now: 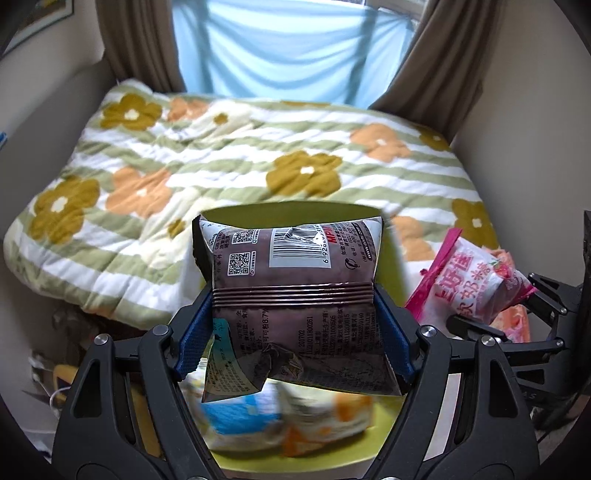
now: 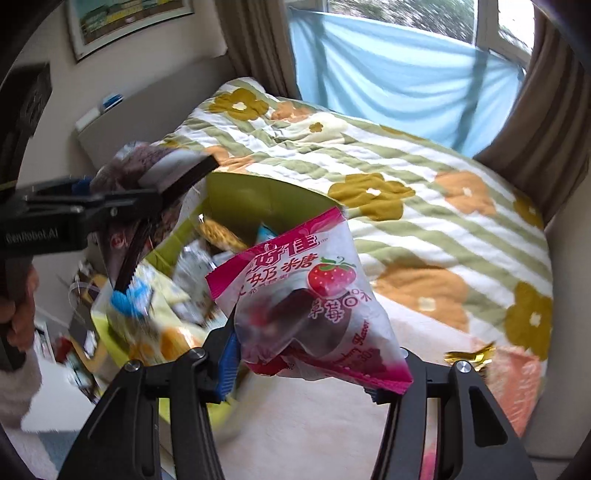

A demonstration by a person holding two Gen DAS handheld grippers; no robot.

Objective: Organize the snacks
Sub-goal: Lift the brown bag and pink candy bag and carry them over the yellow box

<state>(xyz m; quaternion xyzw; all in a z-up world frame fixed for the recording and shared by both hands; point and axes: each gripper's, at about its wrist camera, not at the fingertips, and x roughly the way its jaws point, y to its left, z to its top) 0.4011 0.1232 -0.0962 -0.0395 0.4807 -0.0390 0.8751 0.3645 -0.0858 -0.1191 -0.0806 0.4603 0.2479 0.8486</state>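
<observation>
Pinching a brown snack packet (image 1: 295,295), the left gripper (image 1: 295,328) hangs above the green bin (image 2: 258,195) — the right gripper (image 2: 306,373) grips a pink strawberry candy bag (image 2: 314,295) (beside the bed (image 1: 221,155)).

Both tilted steeply down. Left hand-held gripper (image 1: 295,314) is clamped with its blue pads (image 1: 194,343) fairly wide; right hand-held gripper (image 2: 314,354) pinches narrower, sitting at its 3 o'clock.

A home bedroom: a bed (image 1: 236,155) under a flowered quilt (image 2: 424,206), brown curtains (image 1: 136,40) at a window (image 2: 406,14), a framed picture (image 2: 125,22) on the wall.
</observation>
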